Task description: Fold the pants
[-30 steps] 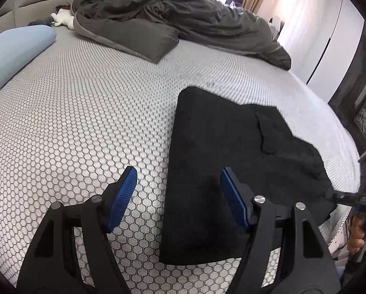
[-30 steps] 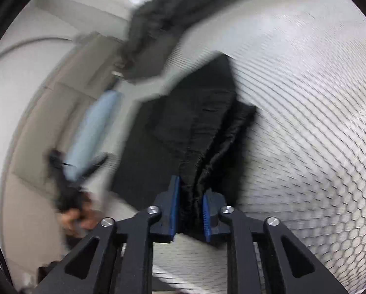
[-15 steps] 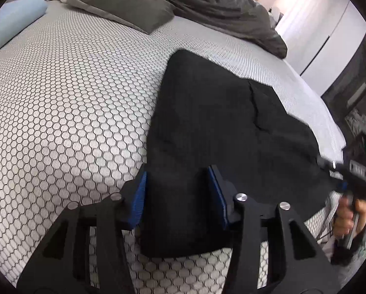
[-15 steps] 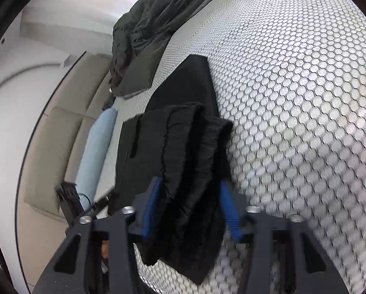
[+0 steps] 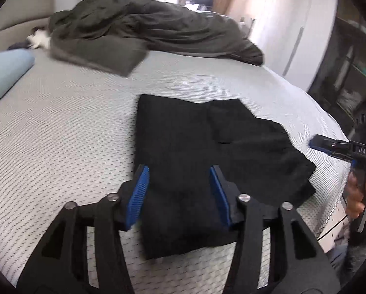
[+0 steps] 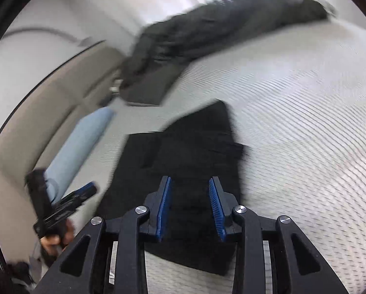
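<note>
Lying flat now near the front edge of the bed (image 5: 60, 127): black pants (image 5: 195, 152), folded over into a compact, roughly rectangular stack, with a second layer stepping out toward the right-hand side and a ragged lower right corner sitting close to the bed's edge. Looking mostly done, judging by the doubled layers (perhaps one more fold or some squaring-up of that uneven right flap remaining).

Hovering over the near end of the stack: left hand-held gripper (image 5: 179, 193), blue pads parted and jaws having just been opening, cloth showing beneath the gap but nothing pinched. Hanging above the other end: right hand-held gripper (image 6: 189, 207), pads likewise apart with the fabric lying on the bed below them, not clamped, jaws having widened and released. Showing at the right of the left view, the same right tool's tip standing clear of the cloth, gripped by a hand (image 5: 357, 196).

Resting farther back: a rumpled dark grey duvet (image 5: 146, 34) across the far side of the bed, and a pale blue pillow (image 5: 4, 73) along the left edge, both well apart from the pants.
</note>
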The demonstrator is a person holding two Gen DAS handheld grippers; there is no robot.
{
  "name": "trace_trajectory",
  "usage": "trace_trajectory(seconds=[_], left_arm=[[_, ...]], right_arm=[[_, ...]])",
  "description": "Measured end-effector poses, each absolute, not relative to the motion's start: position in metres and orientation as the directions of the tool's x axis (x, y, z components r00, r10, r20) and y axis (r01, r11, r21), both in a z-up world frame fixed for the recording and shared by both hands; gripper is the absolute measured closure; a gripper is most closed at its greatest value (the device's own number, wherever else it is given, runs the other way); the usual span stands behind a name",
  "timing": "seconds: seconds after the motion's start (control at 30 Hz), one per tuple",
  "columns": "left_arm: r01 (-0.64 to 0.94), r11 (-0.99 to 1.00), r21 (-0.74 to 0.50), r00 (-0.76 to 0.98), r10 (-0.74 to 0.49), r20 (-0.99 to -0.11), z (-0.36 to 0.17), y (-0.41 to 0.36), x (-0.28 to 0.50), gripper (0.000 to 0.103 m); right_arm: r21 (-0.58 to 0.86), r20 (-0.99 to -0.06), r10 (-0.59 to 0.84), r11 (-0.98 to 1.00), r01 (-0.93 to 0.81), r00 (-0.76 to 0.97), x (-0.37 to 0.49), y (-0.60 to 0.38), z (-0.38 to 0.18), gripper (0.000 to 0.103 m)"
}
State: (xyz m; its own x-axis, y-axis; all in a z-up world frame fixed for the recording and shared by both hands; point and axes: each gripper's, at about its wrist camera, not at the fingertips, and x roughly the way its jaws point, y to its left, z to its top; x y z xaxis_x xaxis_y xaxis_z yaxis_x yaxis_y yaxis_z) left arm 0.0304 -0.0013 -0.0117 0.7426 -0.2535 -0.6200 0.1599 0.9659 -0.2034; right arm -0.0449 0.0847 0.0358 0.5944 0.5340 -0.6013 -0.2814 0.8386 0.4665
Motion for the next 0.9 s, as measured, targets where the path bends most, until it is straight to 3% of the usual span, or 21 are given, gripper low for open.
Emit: trace_trajectory(seconds=[0.1, 0.23, 0.33, 0.47, 0.57, 0.6, 0.77, 0.9], left_arm=[[0.269, 0.95, -0.16, 0.707, -0.308, -0.636, -0.019, -0.039, 0.039, 0.051], [0.334, 0.941, -0.049, 0.654, -0.269, -0.707, -0.047, -0.07, 0.044, 0.05], [0.38, 0.925, -0.003, 0.642, -0.267, -0.719, -0.055, -0.07, 0.033, 0.049], [0.385, 0.922, -0.051, 0.618, -0.298, -0.728, -0.053, -0.051, 0.023, 0.044], [0.376, 0.925, -0.043, 0.615, -0.284, -0.736, -0.048, -0.049, 0.022, 0.044], [0.368, 0.929, -0.047, 0.614, -0.281, -0.737, -0.045, -0.047, 0.022, 0.044], [0.324, 0.94, -0.103, 0.696, -0.311, -0.648, -0.016, -0.042, 0.032, 0.039], [0.31, 0.948, -0.077, 0.627, -0.264, -0.733, -0.041, -0.05, 0.062, 0.039]], right_arm=[[0.376, -0.641, 0.526, 0.85, -0.37, 0.559, -0.045, 0.138, 0.03, 0.068], [0.288, -0.741, 0.488, 0.852, -0.437, 0.461, -0.042, 0.196, -0.005, 0.068], [0.126, -0.796, 0.376, 0.869, -0.478, 0.475, -0.046, 0.209, -0.021, 0.068], [-0.101, -0.803, 0.167, 0.909, -0.405, 0.572, -0.066, 0.171, -0.016, 0.073], [-0.049, -0.81, 0.211, 0.905, -0.423, 0.547, -0.075, 0.15, -0.006, 0.073], [-0.048, -0.807, 0.216, 0.904, -0.426, 0.549, -0.079, 0.149, -0.004, 0.068], [0.064, -0.728, 0.315, 0.916, -0.397, 0.609, -0.069, 0.152, 0.012, 0.062], [0.037, -0.755, 0.303, 0.906, -0.423, 0.582, -0.043, 0.194, -0.004, 0.062]])
